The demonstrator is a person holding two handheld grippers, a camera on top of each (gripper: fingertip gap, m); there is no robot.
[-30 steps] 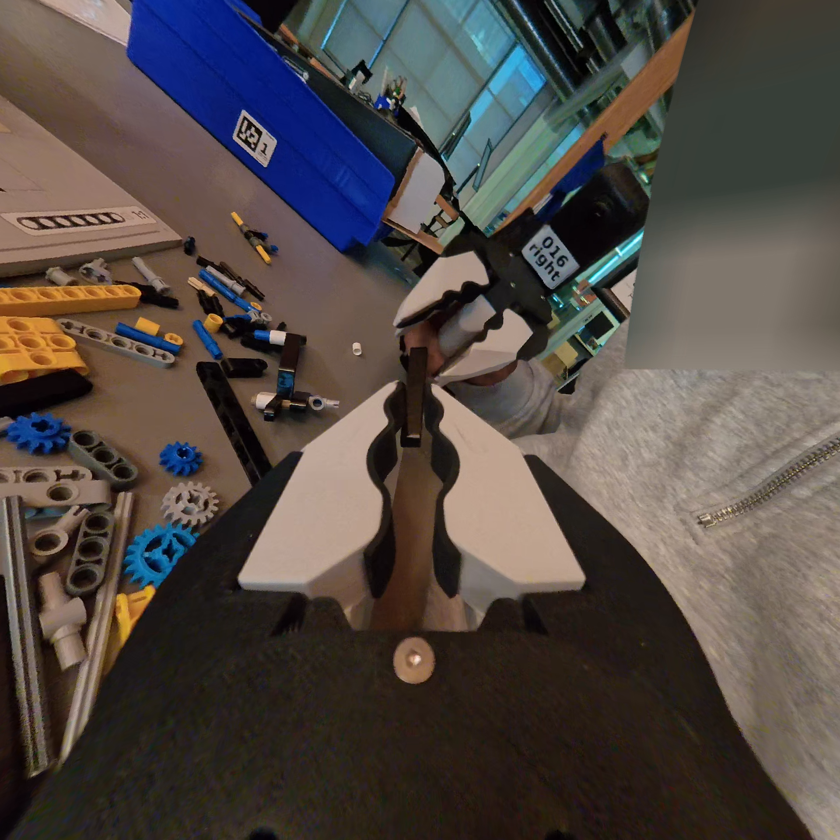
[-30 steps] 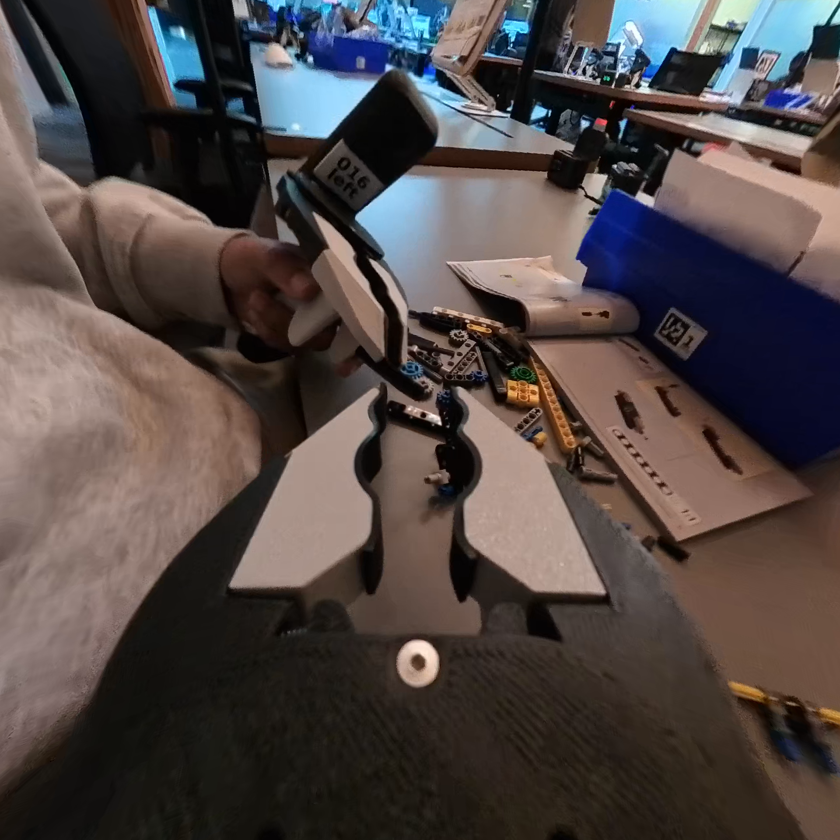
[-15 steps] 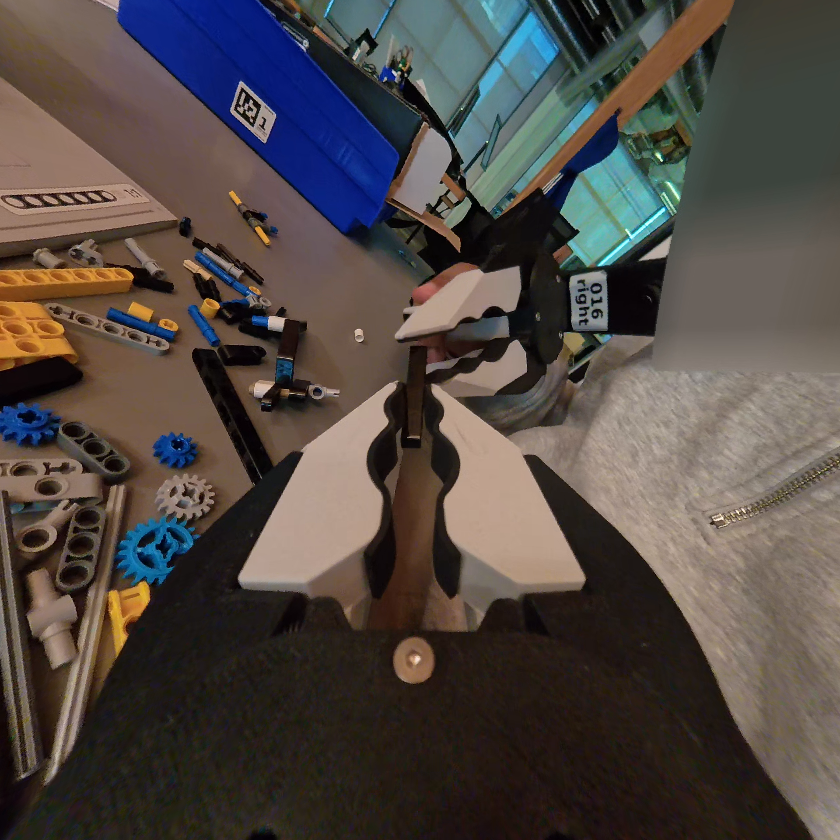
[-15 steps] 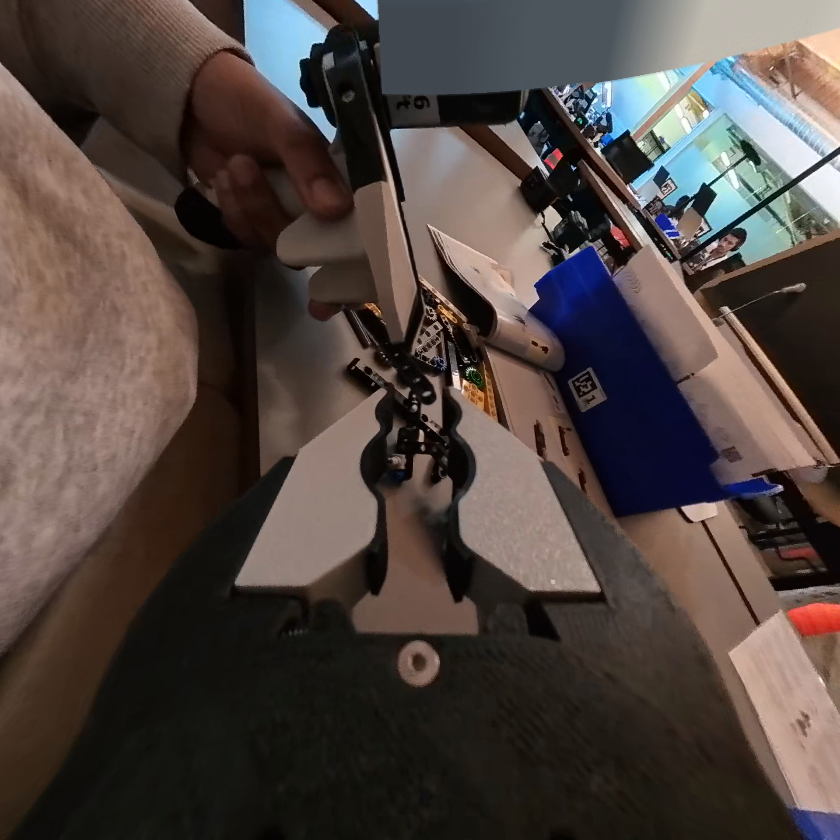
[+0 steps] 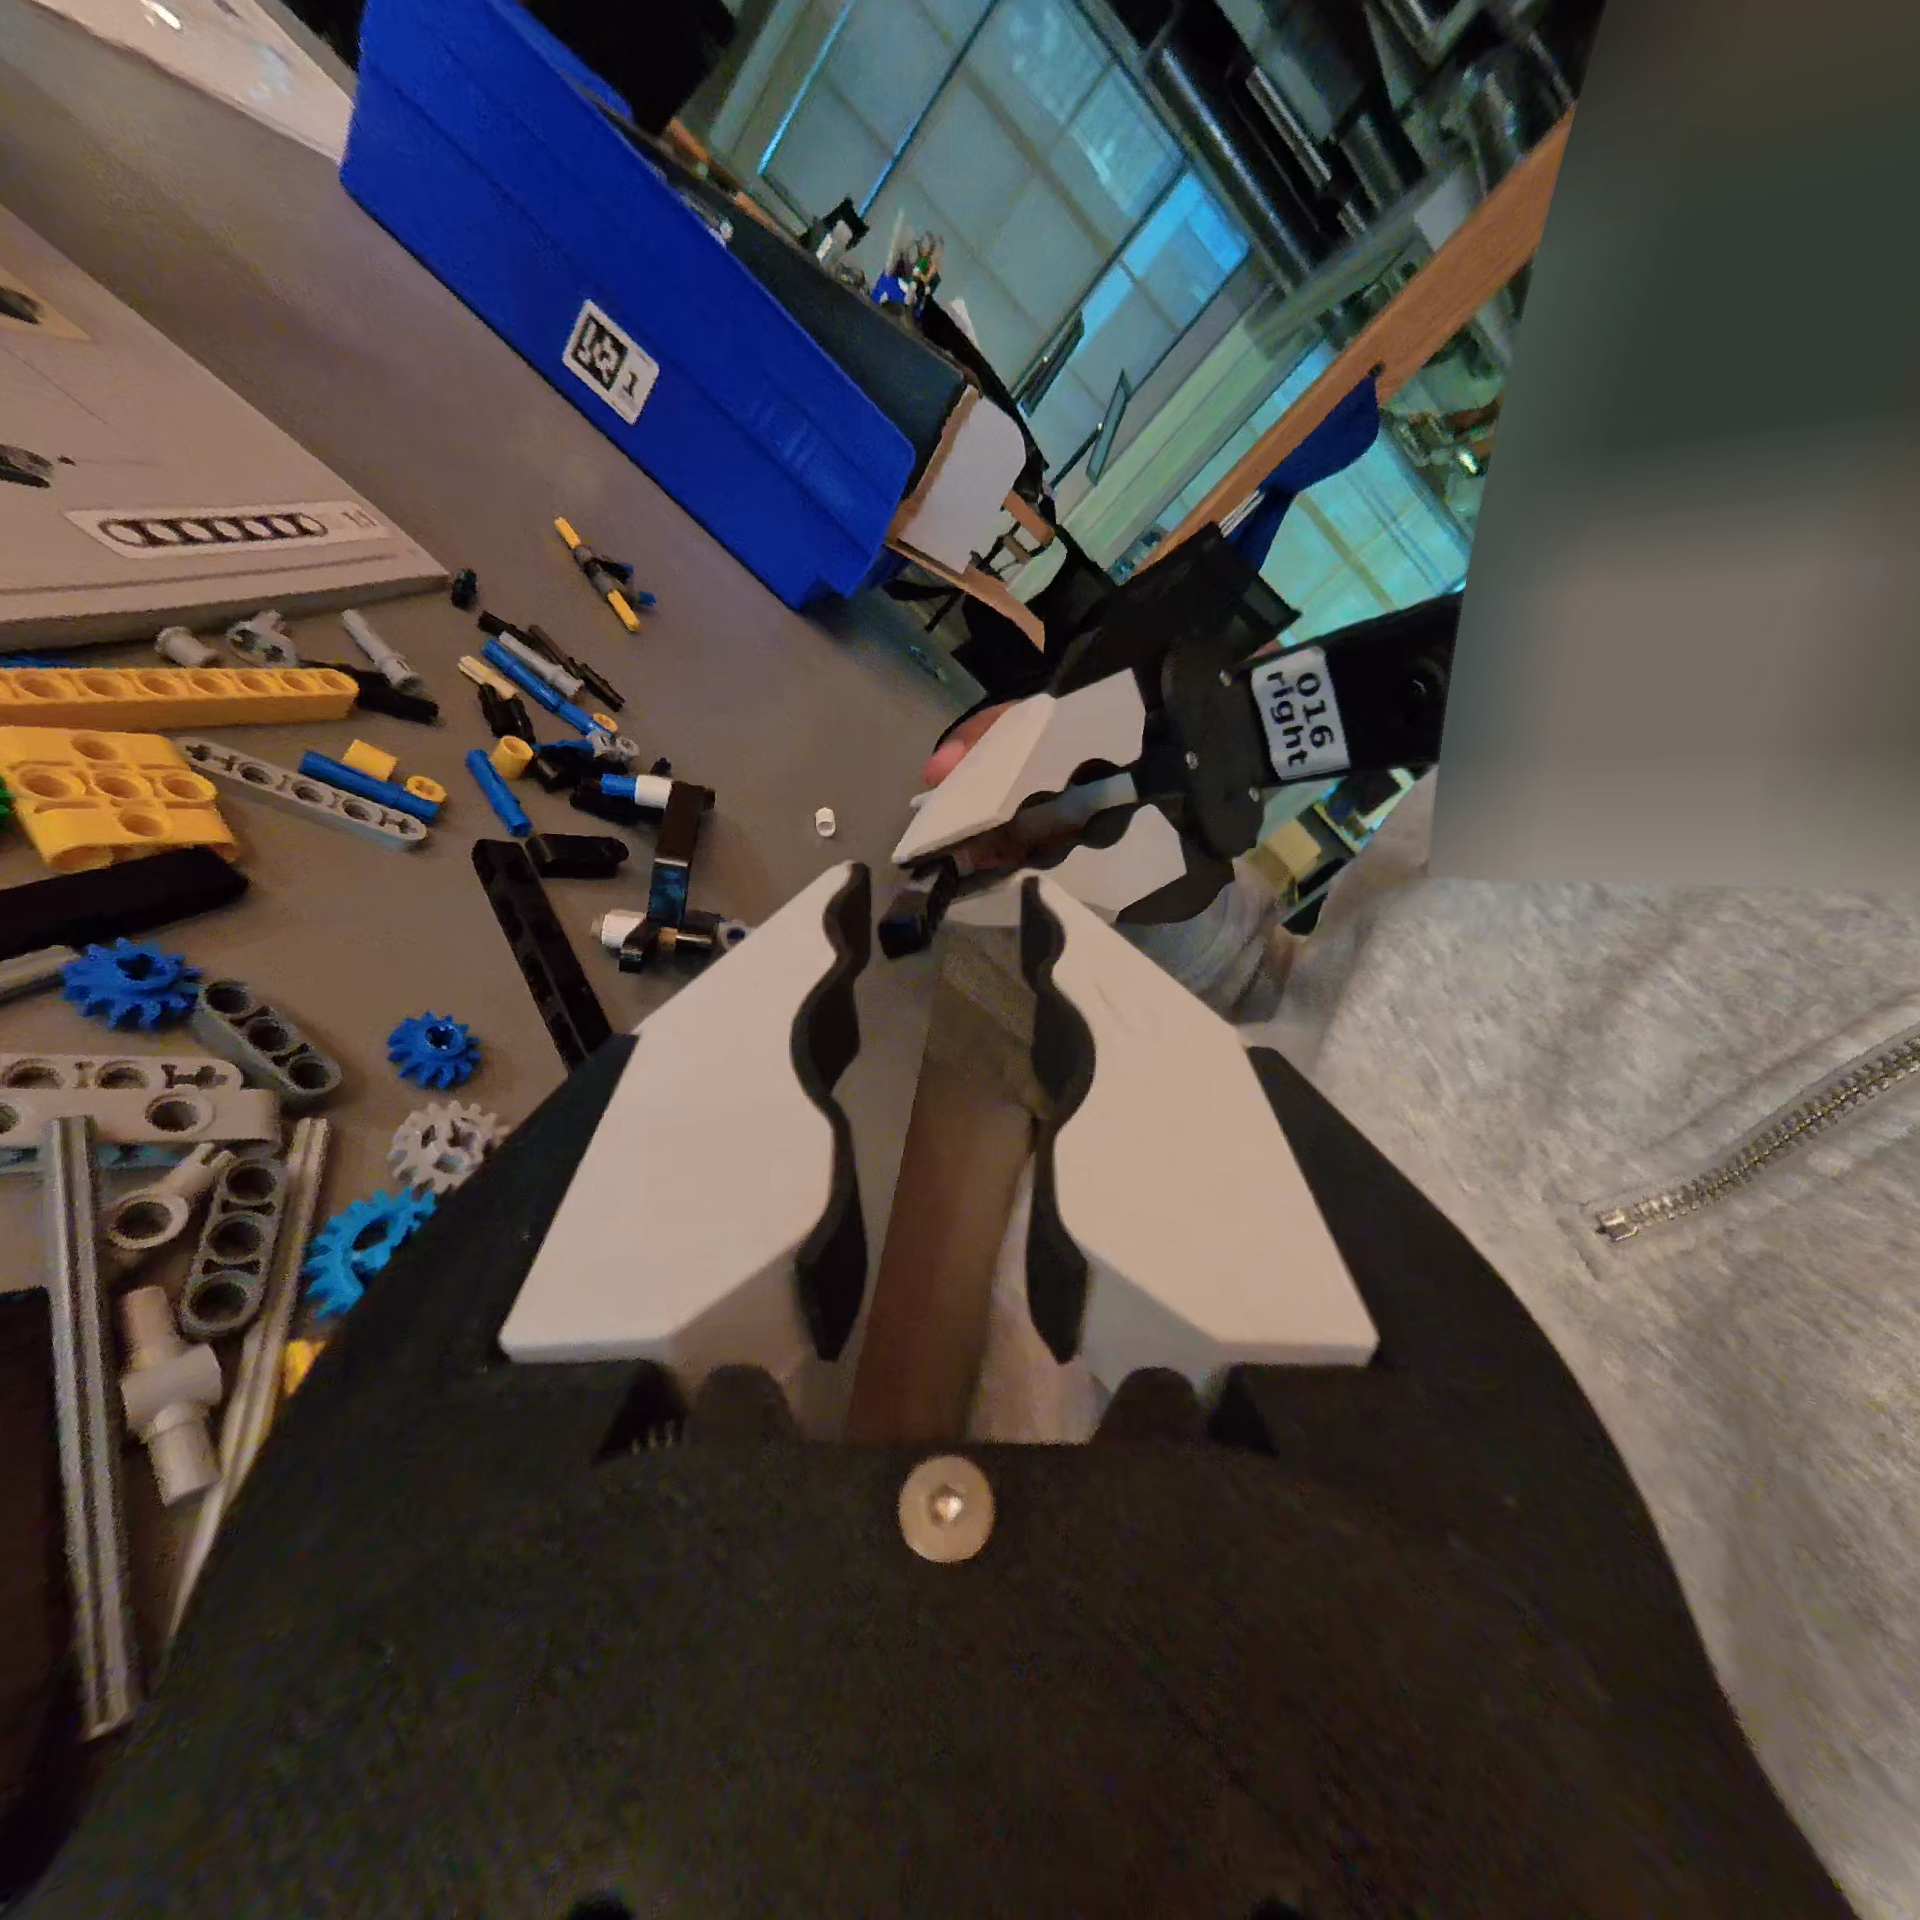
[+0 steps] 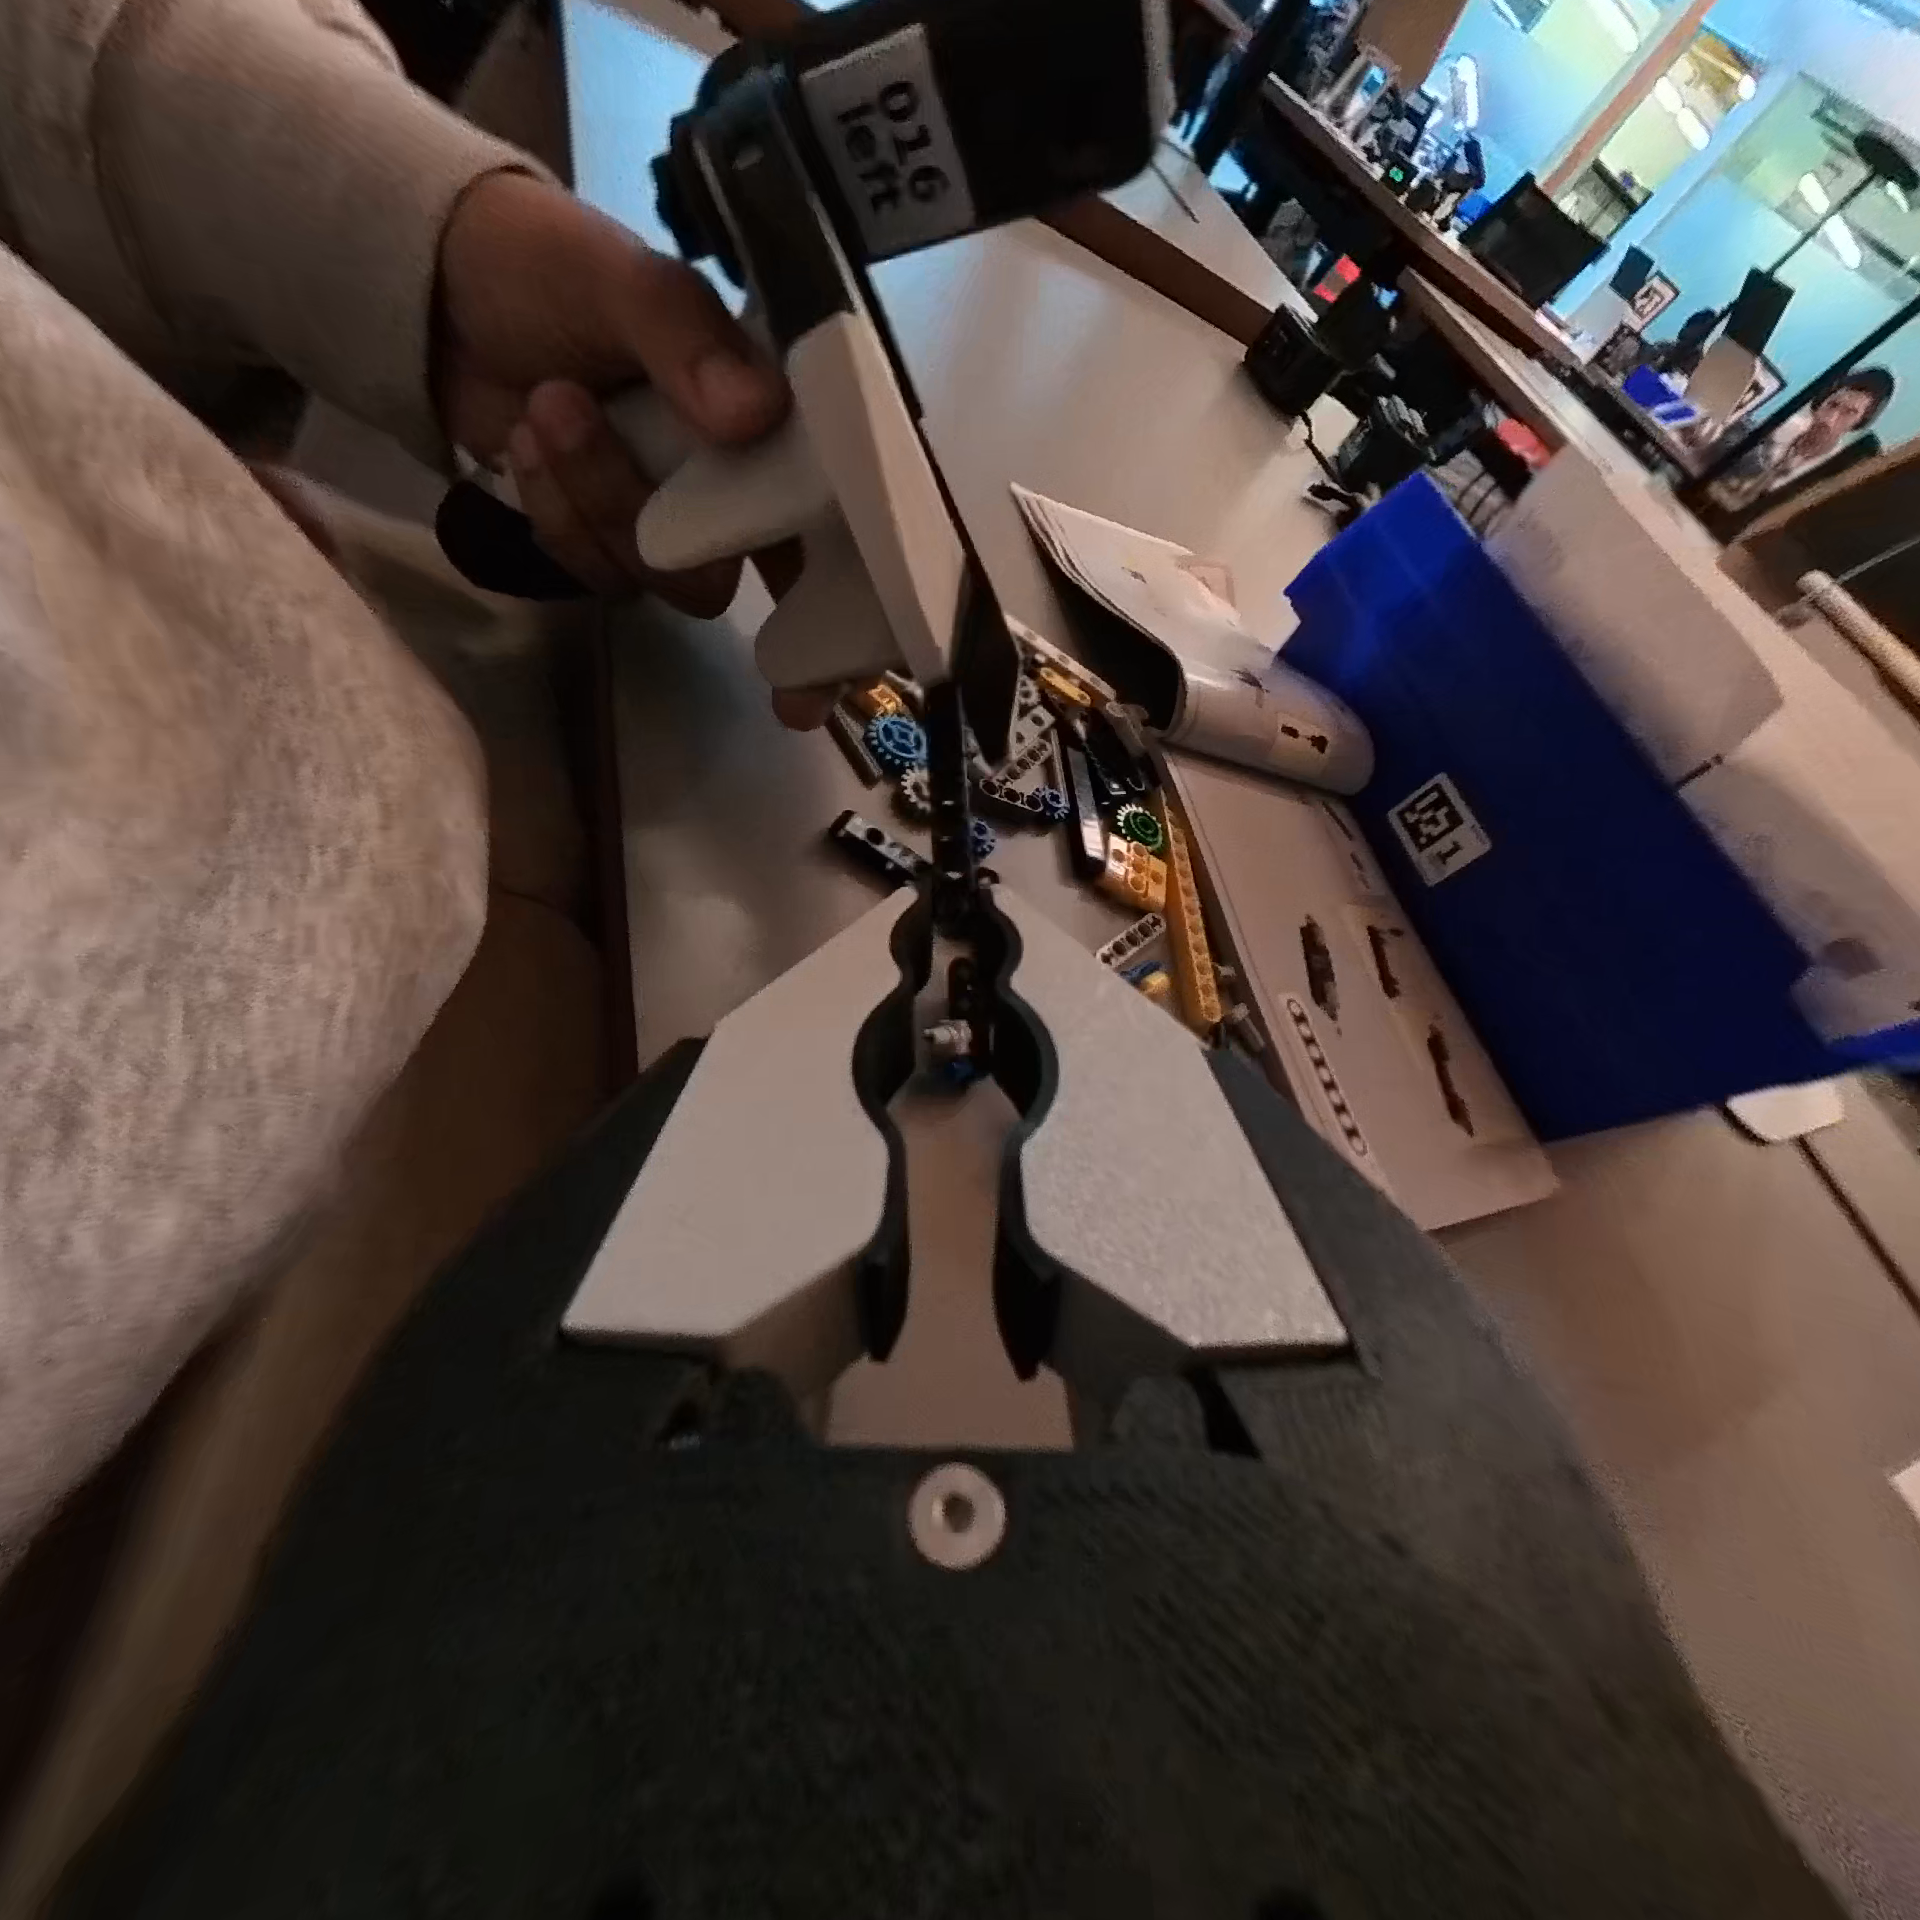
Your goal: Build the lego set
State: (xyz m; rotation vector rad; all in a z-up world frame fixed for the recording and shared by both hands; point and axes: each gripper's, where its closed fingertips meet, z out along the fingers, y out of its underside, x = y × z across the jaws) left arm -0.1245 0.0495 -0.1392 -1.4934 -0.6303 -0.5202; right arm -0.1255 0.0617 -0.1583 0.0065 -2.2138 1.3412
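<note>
Left wrist view is showing the left gripper (image 5: pixel 940 904) with its fingers spread wide and nothing between them, while the black beam (image 5: pixel 914 914) is hanging just ahead of their tips. That beam is being pinched at one end by the right gripper (image 5: pixel 987 842), whose fingers are pressed onto it from above the near edge of the tabletop (image 5: pixel 727 468). Judging by this, a handover is under way: one tool is letting go so the other can carry the piece alone.

Right wrist view is giving the beam (image 6: pixel 951 821) as a thin black strip with its long axis running straight away from the right gripper (image 6: pixel 954 914), its far end reaching up to the left gripper (image 6: pixel 971 665). It is being held in the air, well above the loose parts (image 6: pixel 1132 831) scattered beside the blue bin (image 6: pixel 1558 831), probably so both tools can reach it freely.
</note>
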